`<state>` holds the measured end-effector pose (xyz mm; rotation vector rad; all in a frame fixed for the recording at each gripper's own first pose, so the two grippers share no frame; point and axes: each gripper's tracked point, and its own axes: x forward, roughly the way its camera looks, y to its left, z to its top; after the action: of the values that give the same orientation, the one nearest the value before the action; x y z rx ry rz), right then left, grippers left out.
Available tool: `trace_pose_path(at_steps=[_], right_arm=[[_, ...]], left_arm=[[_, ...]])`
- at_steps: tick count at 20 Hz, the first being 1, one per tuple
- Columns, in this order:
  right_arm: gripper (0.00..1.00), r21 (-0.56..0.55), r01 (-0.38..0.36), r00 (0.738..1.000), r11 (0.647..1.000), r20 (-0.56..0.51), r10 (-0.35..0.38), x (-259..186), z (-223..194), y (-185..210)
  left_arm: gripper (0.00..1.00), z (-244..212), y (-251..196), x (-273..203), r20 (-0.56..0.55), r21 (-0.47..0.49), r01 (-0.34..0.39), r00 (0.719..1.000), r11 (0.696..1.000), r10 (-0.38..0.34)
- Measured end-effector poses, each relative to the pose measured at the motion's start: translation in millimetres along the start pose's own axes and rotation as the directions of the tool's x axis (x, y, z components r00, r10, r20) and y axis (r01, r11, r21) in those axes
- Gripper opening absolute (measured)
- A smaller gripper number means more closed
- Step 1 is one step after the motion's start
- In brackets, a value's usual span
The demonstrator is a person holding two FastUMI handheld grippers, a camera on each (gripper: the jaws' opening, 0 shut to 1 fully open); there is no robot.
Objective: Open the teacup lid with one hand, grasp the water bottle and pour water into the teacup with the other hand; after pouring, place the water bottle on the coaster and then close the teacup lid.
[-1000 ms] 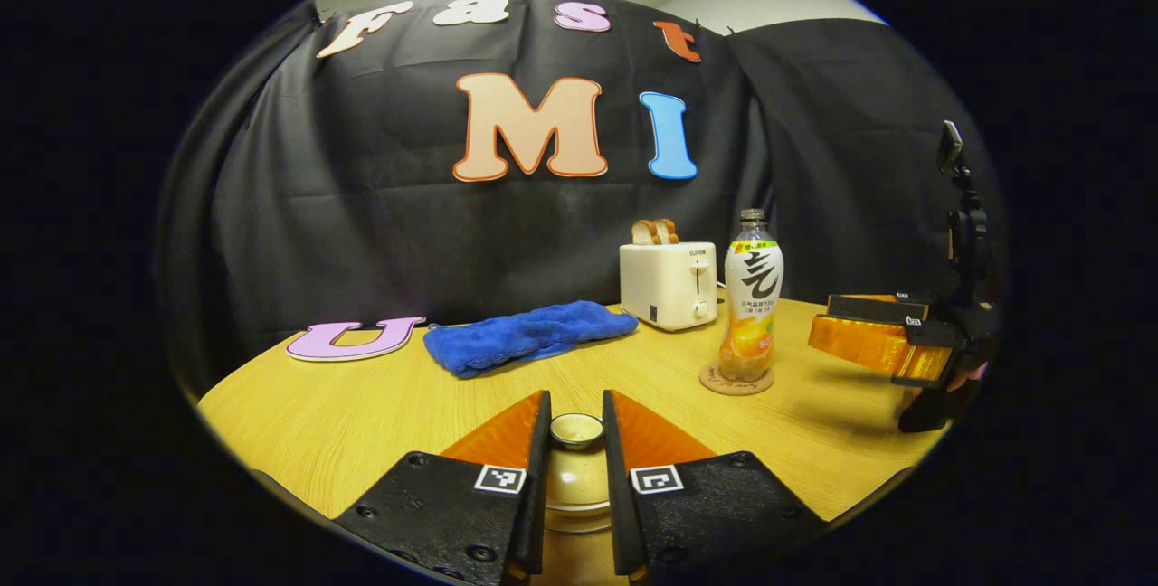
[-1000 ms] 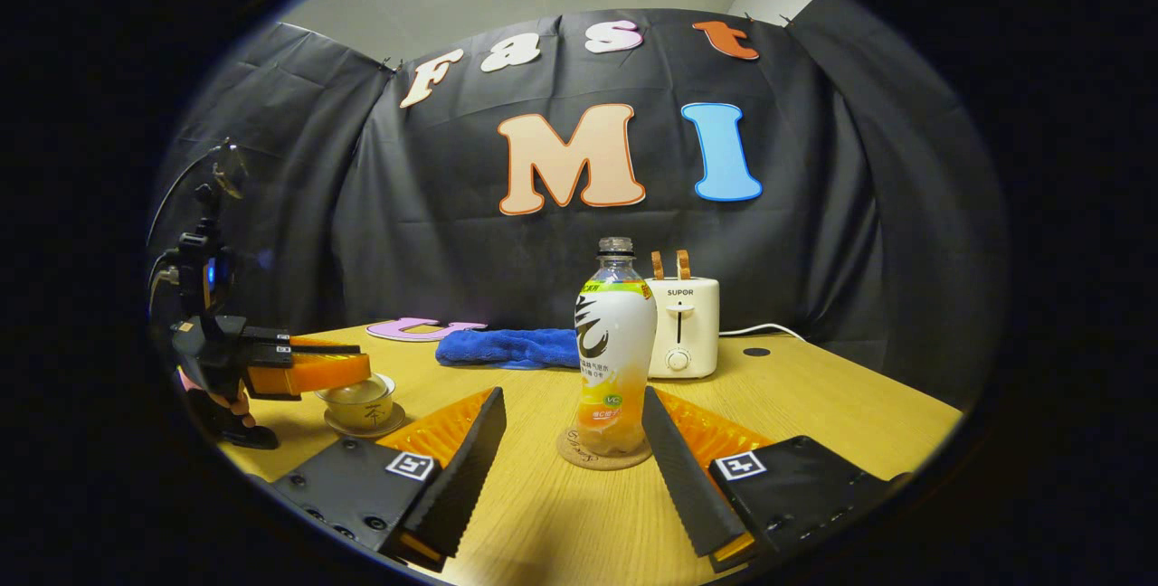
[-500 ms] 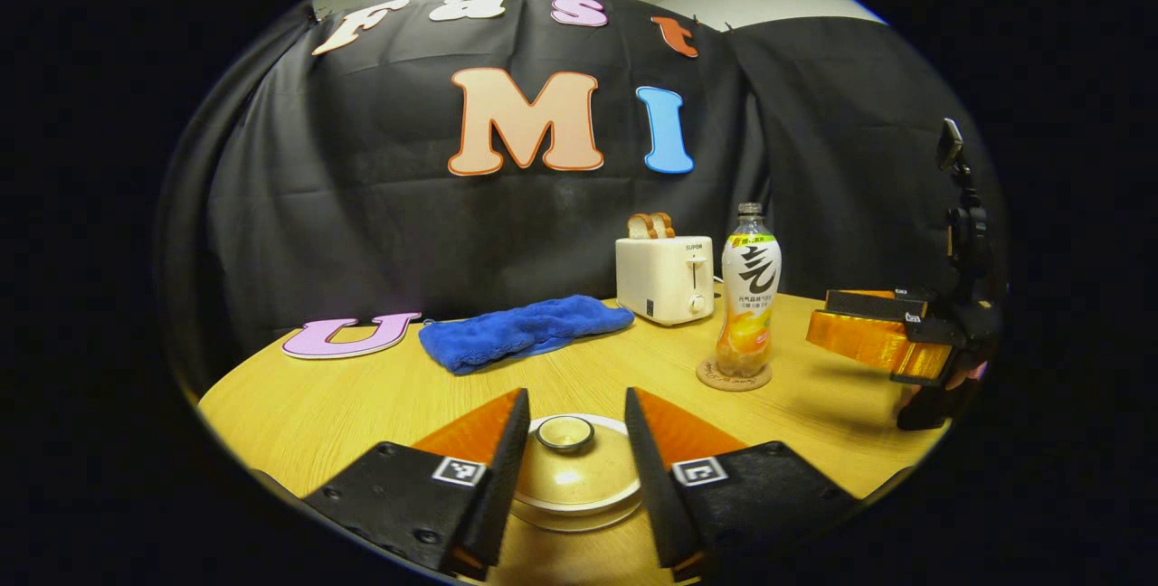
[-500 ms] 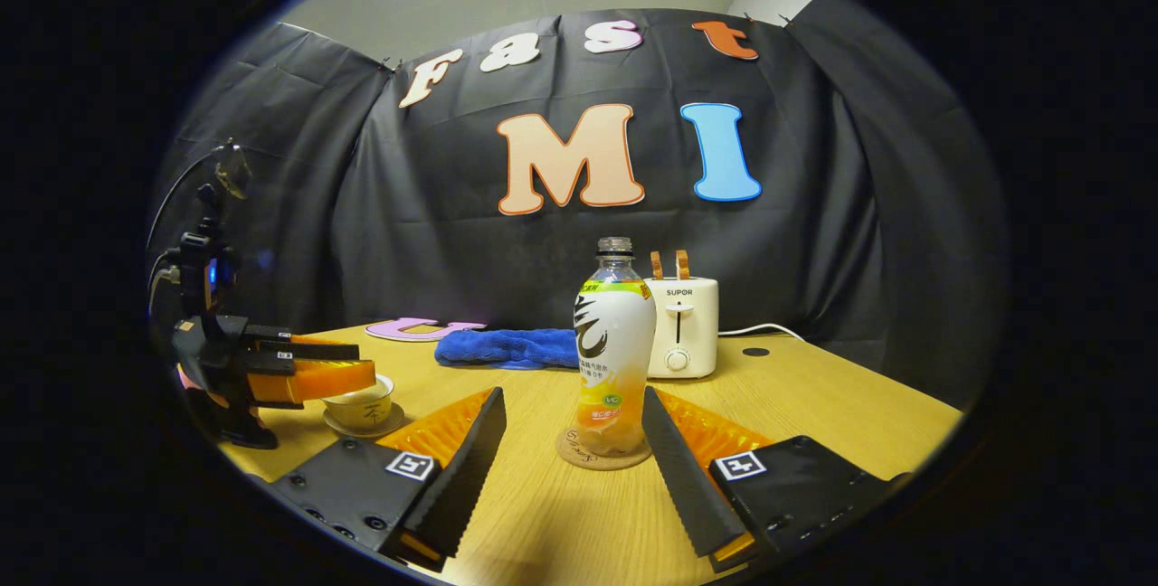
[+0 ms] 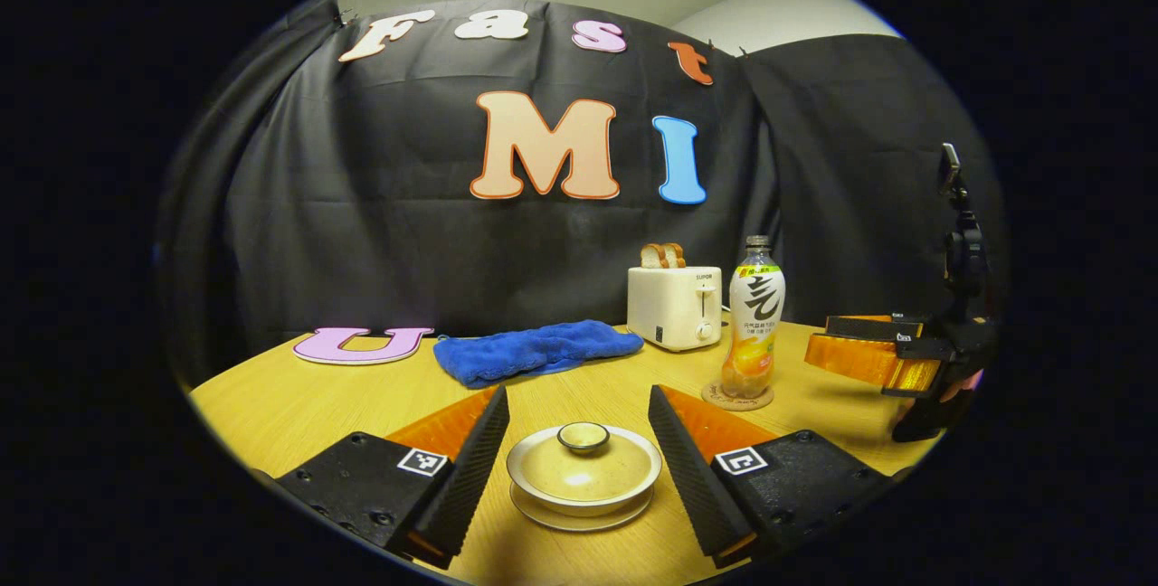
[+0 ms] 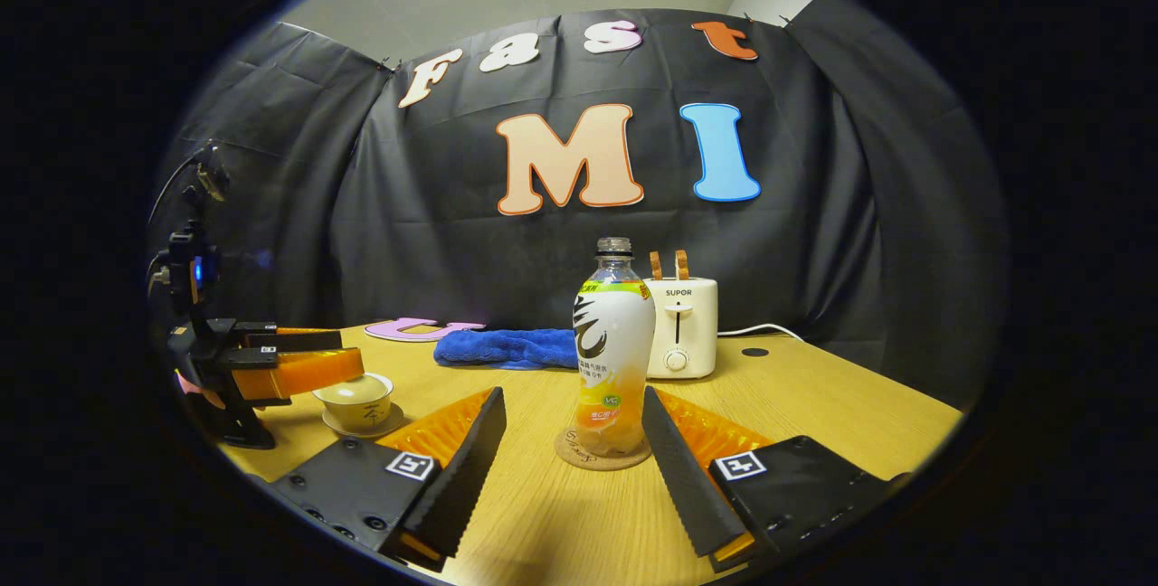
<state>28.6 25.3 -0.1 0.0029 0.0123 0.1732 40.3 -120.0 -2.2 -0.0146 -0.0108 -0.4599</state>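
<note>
A cream teacup point(image 5: 583, 477) sits on its saucer with the lid on, knob up. My left gripper point(image 5: 579, 428) stands open, its fingers wide on either side of the cup and touching nothing. The cup point(image 6: 355, 398) also appears at the left of the right gripper view, just ahead of the left gripper point(image 6: 348, 360). A water bottle point(image 6: 613, 360) with orange drink stands upright on a round cork coaster point(image 6: 602, 453). My right gripper point(image 6: 572, 414) is open around the bottle's base without pressing it. The same bottle point(image 5: 754, 319) and right gripper point(image 5: 819, 342) show in the left gripper view.
A white toaster point(image 5: 675, 305) holding bread slices stands at the back of the wooden table point(image 5: 298, 396). A blue cloth point(image 5: 534, 349) lies left of it. A person's hand point(image 6: 194, 387) holds the left gripper at the table's left edge.
My left gripper let go of the lid's knob, opened wide and drew back from the cup. The lid stays on the cup. The right gripper and bottle have not moved.
</note>
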Motion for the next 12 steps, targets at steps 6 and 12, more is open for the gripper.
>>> trace_pose_path(at_steps=[6, 12], right_arm=[[0.98, 0.000, 0.001, 1.000, 1.000, 0.002, -0.001, -0.8, 0.9, 0.2], [0.95, -0.001, 0.027, 1.000, 1.000, 0.003, -0.027, -0.9, 0.1, -5.3]], left_arm=[[0.91, -0.7, 40.8, -24.2, -0.006, 0.006, -0.181, 0.983, 0.983, 0.181], [0.90, -1.1, 70.5, -43.6, -0.006, 0.011, -0.368, 0.930, 0.930, 0.368]])
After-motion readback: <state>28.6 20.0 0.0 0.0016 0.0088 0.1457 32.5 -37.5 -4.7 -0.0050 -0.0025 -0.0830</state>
